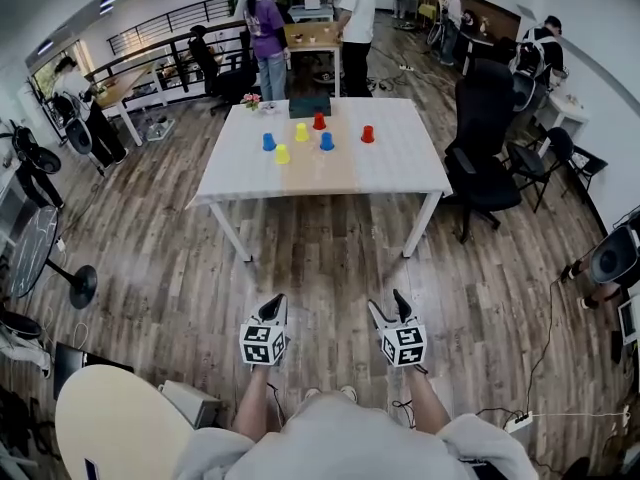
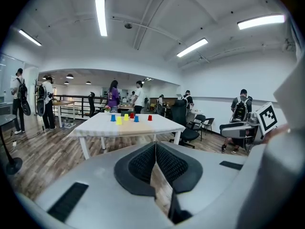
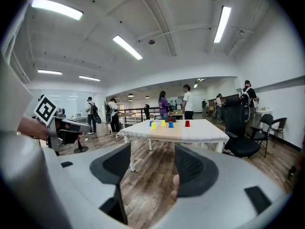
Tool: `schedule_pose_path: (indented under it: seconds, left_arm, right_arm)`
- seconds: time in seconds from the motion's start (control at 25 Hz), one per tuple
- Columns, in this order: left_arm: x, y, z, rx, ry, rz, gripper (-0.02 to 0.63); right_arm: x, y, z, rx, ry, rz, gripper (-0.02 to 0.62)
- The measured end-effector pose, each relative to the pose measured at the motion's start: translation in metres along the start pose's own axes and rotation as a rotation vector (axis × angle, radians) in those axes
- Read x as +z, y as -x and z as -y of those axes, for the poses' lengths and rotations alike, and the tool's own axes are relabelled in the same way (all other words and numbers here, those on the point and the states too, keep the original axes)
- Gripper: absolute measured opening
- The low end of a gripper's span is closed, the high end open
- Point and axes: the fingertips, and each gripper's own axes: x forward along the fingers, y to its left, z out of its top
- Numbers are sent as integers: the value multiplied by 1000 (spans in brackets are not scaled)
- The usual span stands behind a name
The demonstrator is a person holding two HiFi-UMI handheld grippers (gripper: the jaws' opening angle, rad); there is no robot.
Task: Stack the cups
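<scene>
Presently out of reach; stacking not begun.
Left gripper [image 1: 274, 306] closed on nothing, right gripper [image 1: 390, 306] parted and empty, both held low, apparently for the approach; six cups [image 1: 326, 141] stand separately on the far white table [image 1: 400, 173].

Left gripper [image 1: 276, 303] low ahead, fingers together; right gripper [image 1: 388, 304] beside it, fingers apart, empty.

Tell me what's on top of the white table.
On the table: two blue cups, two yellow cups, two red cups, none stacked, plus a dark box and flowers at the far edge. Anything behind the box or under the cups is hidden.
</scene>
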Motion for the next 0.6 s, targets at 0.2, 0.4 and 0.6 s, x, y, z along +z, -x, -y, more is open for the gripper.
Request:
schedule_pose_path:
  seconds: [0.2, 0.4, 0.6]
  left_arm:
    - [5, -7, 5, 15, 6, 3, 15]
    - [8, -18, 13, 26, 6, 10, 15]
    - [6, -33, 16, 30, 6, -1, 15]
  right_arm:
    - [1, -1, 14, -3, 10, -8, 276]
    - [0, -4, 26, 9, 30, -13, 269]
    - [-3, -16, 36, 17, 28, -26, 263]
